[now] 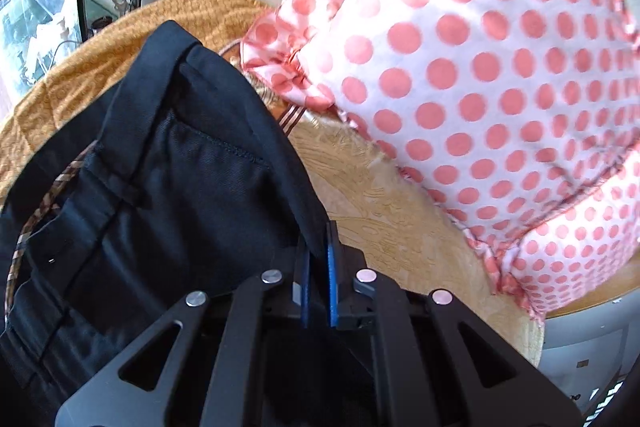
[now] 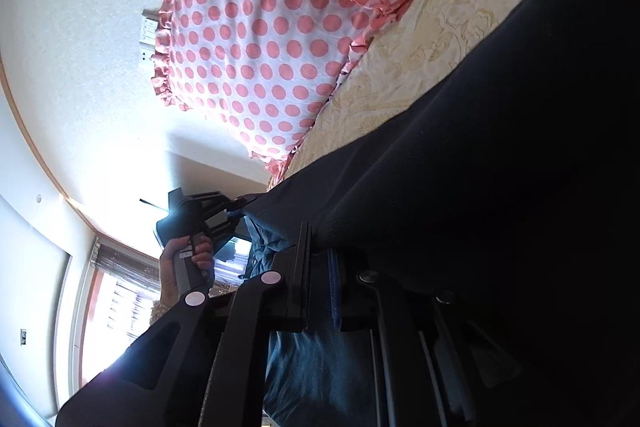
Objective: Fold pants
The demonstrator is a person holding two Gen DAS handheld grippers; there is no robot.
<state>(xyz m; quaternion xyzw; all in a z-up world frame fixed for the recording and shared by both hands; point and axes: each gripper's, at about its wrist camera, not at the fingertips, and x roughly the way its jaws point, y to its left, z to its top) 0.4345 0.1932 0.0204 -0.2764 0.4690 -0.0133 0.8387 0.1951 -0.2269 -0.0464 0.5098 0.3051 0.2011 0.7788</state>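
The left tongs point(image 1: 318, 251) are closed on an edge of the pants point(image 1: 168, 179), the dark cloth pinched between the blue pads point(image 1: 331, 267) and rising from there up and to the left, where the waistband with its belt loop and a strip of checked lining shows. Right of the left tongs lies the pale patterned bed cover point(image 1: 384, 211), and beyond it, up and to the right, a white pillow with pink dots point(image 1: 480, 67) and a frilled edge; an orange blanket point(image 1: 132, 39) lies behind the pants. The right tongs point(image 2: 318, 255) are also closed, with a fold of the pants point(image 2: 480, 167) clamped between their fingers; the dark cloth stretches away from them to the upper right across the bed point(image 2: 420, 67) and also hangs below them. Ahead and to the left of the right tongs, a hand point(image 2: 188, 259) holds the other tool by its grip, its tip at the far corner of the same cloth. The dotted pillow point(image 2: 260, 39) sits above, against a light wall.
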